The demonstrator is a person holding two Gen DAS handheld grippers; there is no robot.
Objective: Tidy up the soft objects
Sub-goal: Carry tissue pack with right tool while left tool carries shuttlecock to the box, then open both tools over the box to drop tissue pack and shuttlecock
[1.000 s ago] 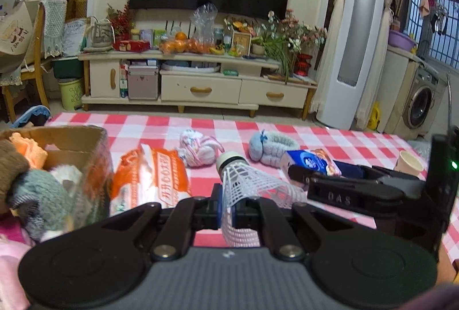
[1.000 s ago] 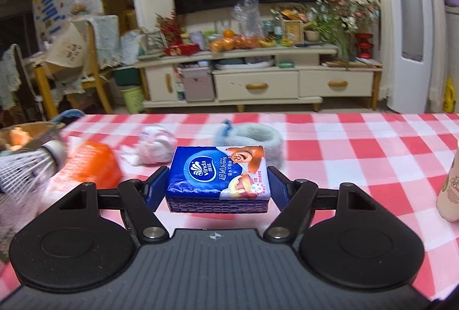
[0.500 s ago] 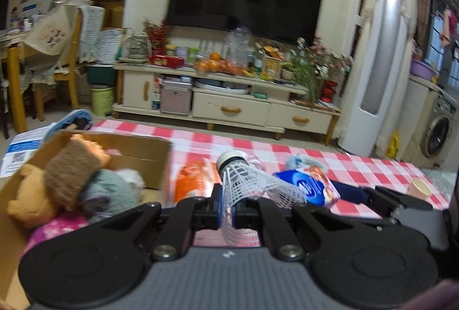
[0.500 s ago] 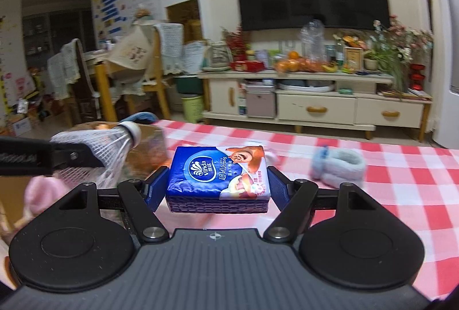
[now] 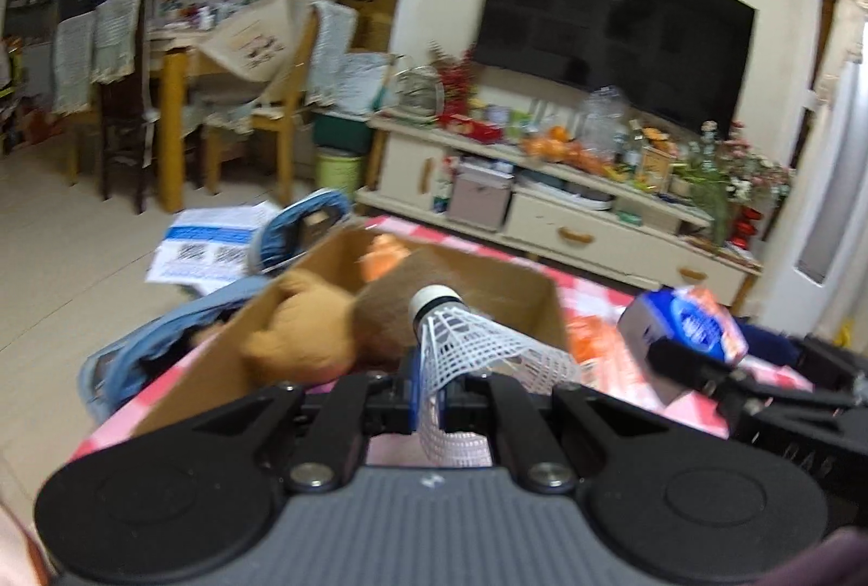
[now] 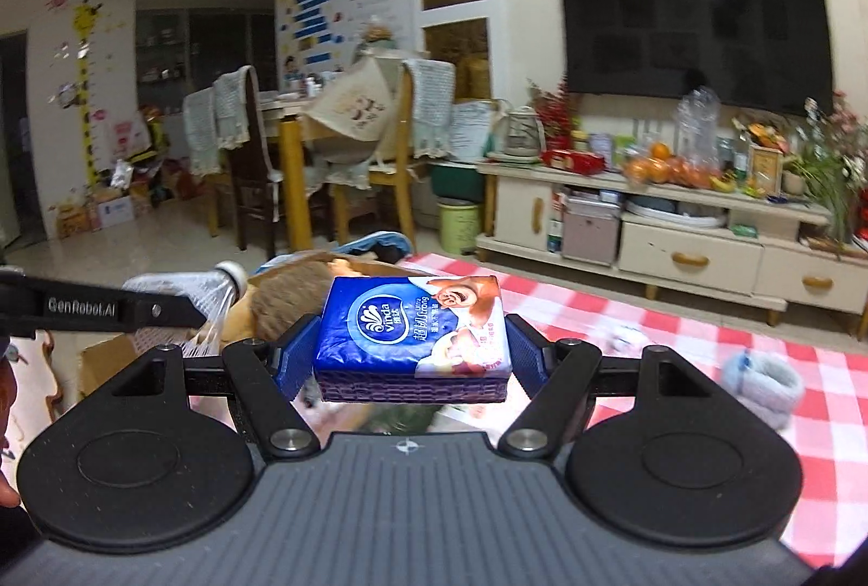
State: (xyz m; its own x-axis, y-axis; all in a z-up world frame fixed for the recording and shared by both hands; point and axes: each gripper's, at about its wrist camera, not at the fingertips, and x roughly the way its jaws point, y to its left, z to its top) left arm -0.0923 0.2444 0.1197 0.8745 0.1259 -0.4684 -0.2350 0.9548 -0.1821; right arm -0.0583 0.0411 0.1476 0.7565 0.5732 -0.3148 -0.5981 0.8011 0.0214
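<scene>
The left gripper [image 5: 428, 396] is clamped tight on the mesh skirt of a white shuttlecock [image 5: 466, 342]; the cork end points forward and up, over the near edge of an open cardboard box [image 5: 521, 293]; the box stands at the corner of the red-and-white checked table [image 6: 624, 314]; inside it lie a tan plush bear [image 5: 304, 336] and a brown plush toy [image 5: 380, 314], touching each other. The right gripper [image 6: 412, 358] stands wide, both blue pads pressed on the short sides of a blue tissue pack [image 6: 417, 325]; the pack is held level, clear of the table, just beside the box. A grey-blue soft ring [image 6: 765, 380] lies on the cloth to the right, well apart from the box.
</scene>
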